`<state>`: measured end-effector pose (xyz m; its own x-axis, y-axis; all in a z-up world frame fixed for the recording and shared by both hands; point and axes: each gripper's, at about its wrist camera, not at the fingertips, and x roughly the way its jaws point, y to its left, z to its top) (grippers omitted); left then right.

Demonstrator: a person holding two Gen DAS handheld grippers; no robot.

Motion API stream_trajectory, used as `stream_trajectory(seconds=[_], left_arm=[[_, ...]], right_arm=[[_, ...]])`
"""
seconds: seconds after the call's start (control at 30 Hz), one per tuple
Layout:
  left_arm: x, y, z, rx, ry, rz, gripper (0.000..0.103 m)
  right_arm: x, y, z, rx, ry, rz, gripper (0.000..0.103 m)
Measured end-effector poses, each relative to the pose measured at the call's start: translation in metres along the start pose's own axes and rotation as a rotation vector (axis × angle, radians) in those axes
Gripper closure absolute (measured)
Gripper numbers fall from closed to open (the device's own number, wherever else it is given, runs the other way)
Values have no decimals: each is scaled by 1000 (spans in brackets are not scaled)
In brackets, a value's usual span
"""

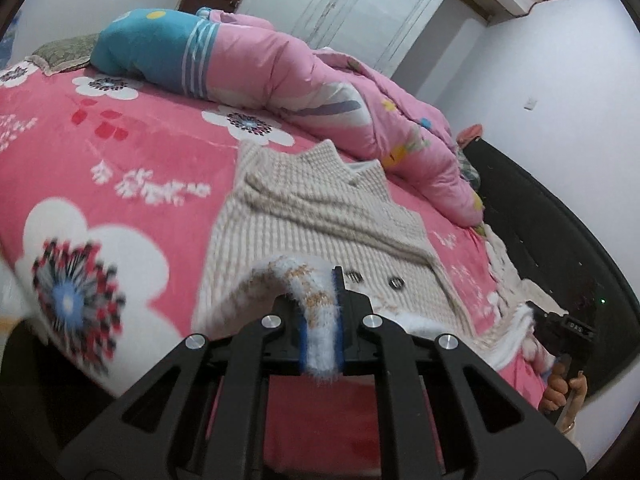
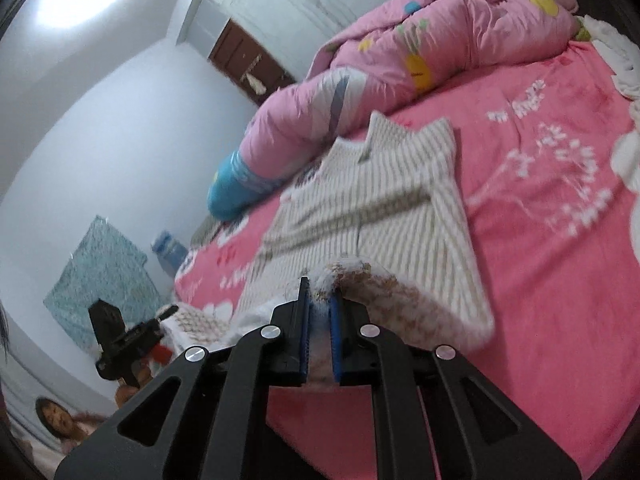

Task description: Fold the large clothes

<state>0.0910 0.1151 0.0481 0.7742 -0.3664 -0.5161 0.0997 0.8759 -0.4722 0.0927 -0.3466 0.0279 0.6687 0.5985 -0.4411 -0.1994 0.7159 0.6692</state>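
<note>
the beige knitted cardigan (image 1: 320,216) lies spread on the pink flowered bedspread (image 1: 120,152), collar toward the rolled pink quilt (image 1: 320,92) and near hem lifted off the bedspread. the left gripper (image 1: 320,320) is clamped on that hem, a fuzzy white and tan strip squeezed between its blue pads, the fabric arching up from the cardigan's near left corner. the right gripper (image 2: 320,320) is clamped on the same hem at the cardigan's near right corner, fluffy cloth pinched between its pads. both point downward along the cardigan toward its collar. left of the cardigan the bedspread is bare and wide; right of it a narrower bare strip runs to a white crumpled cloth (image 1: 508,280) by the dark bed edge (image 1: 560,240). the quilt sits just past the collar, touching or nearly so. in the left view, a hand (image 1: 564,392) grips the other handle low beside the cardigan's right corner.
</note>
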Motion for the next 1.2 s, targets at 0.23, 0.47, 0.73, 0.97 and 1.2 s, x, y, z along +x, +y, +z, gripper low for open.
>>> stream_trajectory(seconds=[0.23,0.47,0.73,0.97,1.2], left_arm=[[91,25,35,-14,92,68,91],[152,54,27,-47,226,91,79],[103,62,31,-38,46,110,27],[87,15,8,108,47,31,27],[157,-21,-54,232,241,161,26]], right_arm=[[56,-40,29,68,-15,-71,94],[111,-92,23,171,122,-197,91],[67,-52,36,-8,17,-307,45],[86,32,0,-323,128,-196,45],[186,15,-56,-384,390,-388,42]])
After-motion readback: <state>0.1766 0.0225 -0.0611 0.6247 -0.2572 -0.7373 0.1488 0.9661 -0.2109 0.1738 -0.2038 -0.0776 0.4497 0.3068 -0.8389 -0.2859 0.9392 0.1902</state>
